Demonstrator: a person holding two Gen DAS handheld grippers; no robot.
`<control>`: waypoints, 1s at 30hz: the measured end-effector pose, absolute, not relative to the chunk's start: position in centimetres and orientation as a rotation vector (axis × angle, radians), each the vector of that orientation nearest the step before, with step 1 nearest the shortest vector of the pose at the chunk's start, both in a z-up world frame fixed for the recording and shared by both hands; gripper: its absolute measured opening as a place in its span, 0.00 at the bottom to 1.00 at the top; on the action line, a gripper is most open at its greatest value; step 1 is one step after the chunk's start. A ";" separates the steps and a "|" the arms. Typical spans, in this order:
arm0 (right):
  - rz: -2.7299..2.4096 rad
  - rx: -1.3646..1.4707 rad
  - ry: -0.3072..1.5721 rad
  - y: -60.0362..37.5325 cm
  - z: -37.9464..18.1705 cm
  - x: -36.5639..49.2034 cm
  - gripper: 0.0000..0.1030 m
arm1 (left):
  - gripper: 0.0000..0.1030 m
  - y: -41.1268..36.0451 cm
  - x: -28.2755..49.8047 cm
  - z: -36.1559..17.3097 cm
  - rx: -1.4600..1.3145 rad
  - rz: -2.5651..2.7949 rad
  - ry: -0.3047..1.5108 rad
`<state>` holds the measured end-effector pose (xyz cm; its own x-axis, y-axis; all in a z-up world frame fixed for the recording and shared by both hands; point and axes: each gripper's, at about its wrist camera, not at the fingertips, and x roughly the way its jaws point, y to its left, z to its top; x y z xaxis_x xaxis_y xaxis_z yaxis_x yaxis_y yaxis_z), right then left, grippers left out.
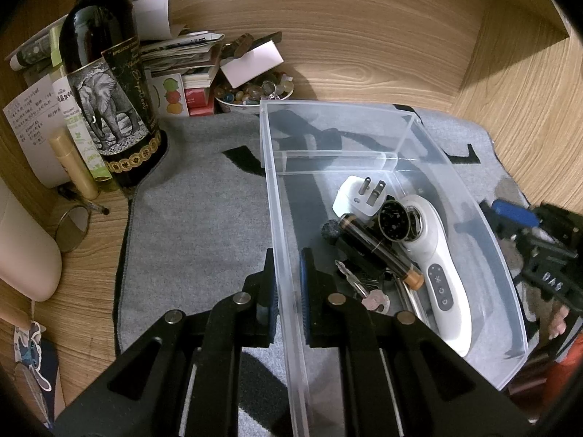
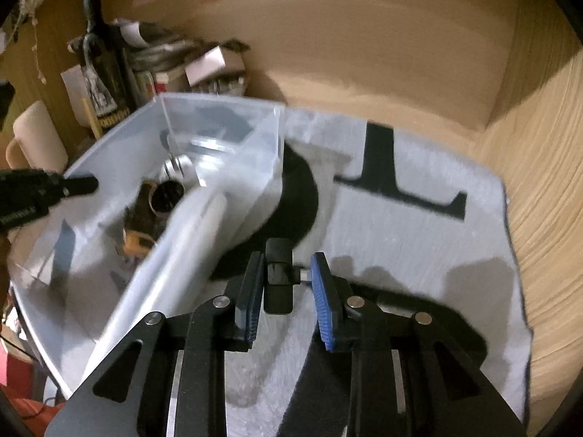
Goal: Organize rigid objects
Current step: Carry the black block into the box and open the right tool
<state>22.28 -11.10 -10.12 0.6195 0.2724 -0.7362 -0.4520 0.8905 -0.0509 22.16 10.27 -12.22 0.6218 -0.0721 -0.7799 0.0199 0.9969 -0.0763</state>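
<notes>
Left wrist view, left hand-held gripper point(image 1: 289, 293): pressed together on the left wall of the clear plastic bin point(image 1: 280, 218), one pad outside, one inside; it looks to be steadying the bin.
Left wrist view, bin: stands on a grey mat point(image 1: 196, 225) spread over the wooden desk point(image 1: 382, 47); a clear divider splits off a far compartment, which looks empty.
Left wrist view, near compartment: holds a white plug adapter point(image 1: 359, 196) at the far end, a white handheld device with buttons point(image 1: 439, 273) along the right, a round dark disc point(image 1: 393, 220) resting on it, a dark cylinder with a brass end point(image 1: 382, 251), and keys point(image 1: 364, 289) nearest the gripper.
Left wrist view, surroundings: a dark bottle with an elephant label point(image 1: 105, 83) stands far left; a small bowl of stones point(image 1: 251, 93) sits just beyond the bin.
Right wrist view, right hand-held gripper point(image 2: 288, 284): narrowed around a small black clip-like object point(image 2: 278, 280) on the mat, right of the bin; the left pad sits against it, the right pad touches only a thin metal part sticking out sideways, so I cannot tell if the pinch is firm. The picture is blurred.
Right wrist view, bin point(image 2: 218, 167): to the left and farther off, its right wall near the gripper.
Step in hand: picking up the loose black object, as I judge it.
Next move: likely needs a secure pinch, a lift clear of the bin's right wall, then a release over a compartment while the left keeps the bin from sliding.
</notes>
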 end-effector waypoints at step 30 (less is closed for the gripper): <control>0.571 -0.294 0.751 -3.6 -8.4 23.7 0.23 | 0.09 10.2 22.2 -12.2 -0.061 -0.053 0.898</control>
<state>23.67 -3.58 -8.43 0.5899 0.3808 -0.7121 -0.5840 0.8102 -0.0505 22.19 10.23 -12.24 0.6217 -0.0719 -0.7800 0.0207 0.9969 -0.0755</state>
